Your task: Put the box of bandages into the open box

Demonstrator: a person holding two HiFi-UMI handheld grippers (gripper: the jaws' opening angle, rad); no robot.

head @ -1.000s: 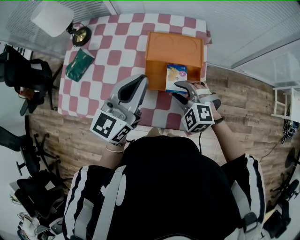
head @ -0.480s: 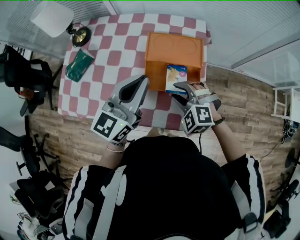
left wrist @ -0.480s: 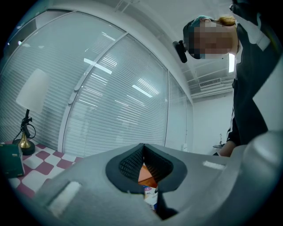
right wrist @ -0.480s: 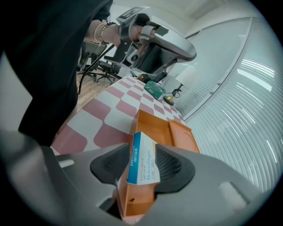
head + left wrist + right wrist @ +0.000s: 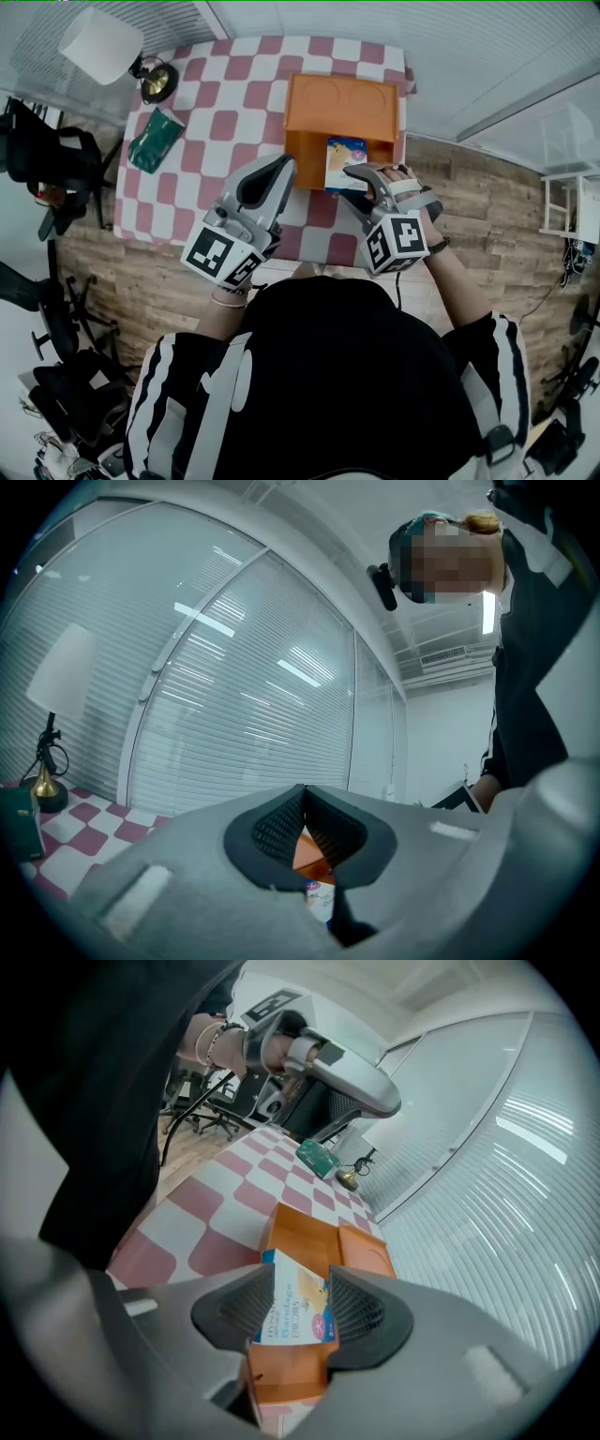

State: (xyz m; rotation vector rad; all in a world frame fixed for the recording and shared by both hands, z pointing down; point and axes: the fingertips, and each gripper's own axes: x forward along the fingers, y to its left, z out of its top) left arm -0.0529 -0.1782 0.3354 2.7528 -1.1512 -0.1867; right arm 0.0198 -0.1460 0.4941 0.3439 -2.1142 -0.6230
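Right gripper (image 5: 354,180): jaws clamped on box of bandages (image 5: 344,157), upright over the open box (image 5: 307,150) (near compartment). Barely moved since a second ago, so release is pending. Left gripper (image 5: 279,167): closed, empty.

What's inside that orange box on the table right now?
The bandage box, clamped in the right gripper, sits in or just above the open half of the orange box; bare floor shows beside it. Anything beneath the bandage box is covered.
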